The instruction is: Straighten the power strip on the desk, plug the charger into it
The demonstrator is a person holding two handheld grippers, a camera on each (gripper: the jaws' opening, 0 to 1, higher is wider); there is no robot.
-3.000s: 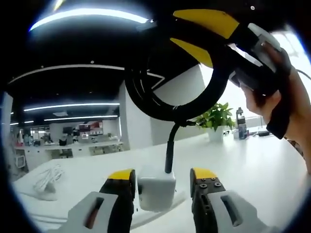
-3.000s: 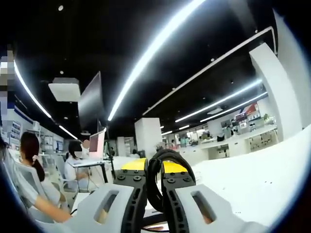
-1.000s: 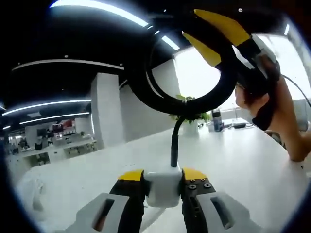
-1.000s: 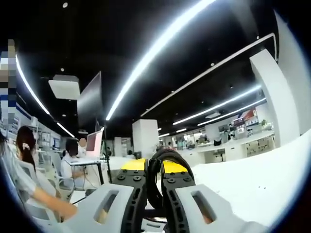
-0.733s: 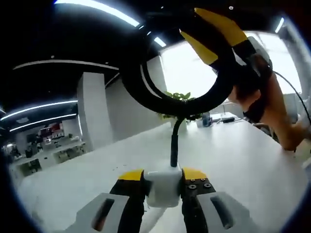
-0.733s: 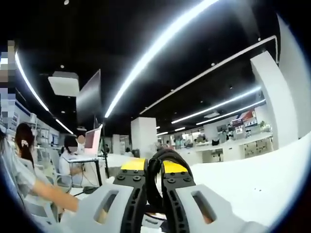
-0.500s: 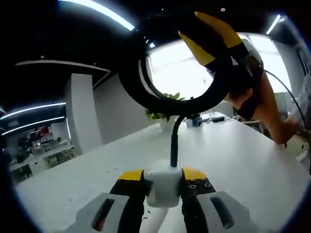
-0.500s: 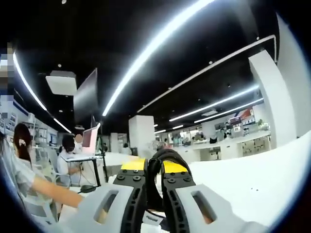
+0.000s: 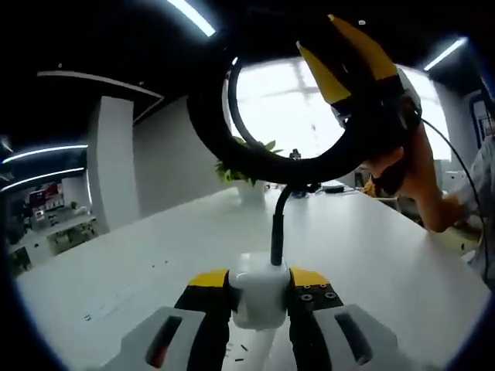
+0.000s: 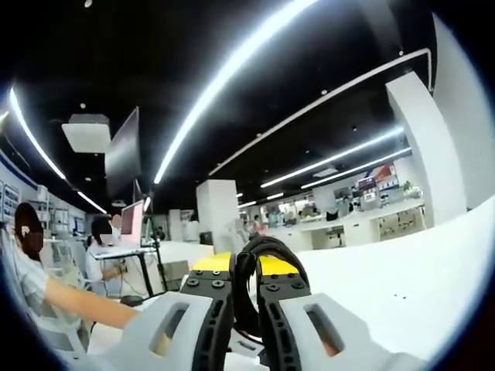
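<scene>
In the left gripper view my left gripper [image 9: 258, 280] is shut on the white charger block [image 9: 259, 290], held just above the white desk [image 9: 155, 263]. The charger's black cable [image 9: 277, 224] rises from the block into a coiled loop [image 9: 213, 127]. My right gripper [image 9: 340, 66], yellow-tipped, comes in from the upper right and holds that coil aloft. In the right gripper view my right gripper [image 10: 247, 270] is shut on the black cable coil [image 10: 246, 297], which bulges above the yellow tips. The power strip cannot be made out.
A potted plant [image 9: 246, 166] stands at the desk's far edge before a bright window. A person's hand [image 9: 421, 182] grips the right tool. In the right gripper view, seated people [image 10: 46, 297] work at a monitor [image 10: 130, 224] to the left, and the white desk [image 10: 418, 278] stretches right.
The left gripper view has swung toward the bright window and plant, the charger block staying clamped. Three seconds ago the left jaws stood open around the block. The right gripper keeps its hold on the coil.
</scene>
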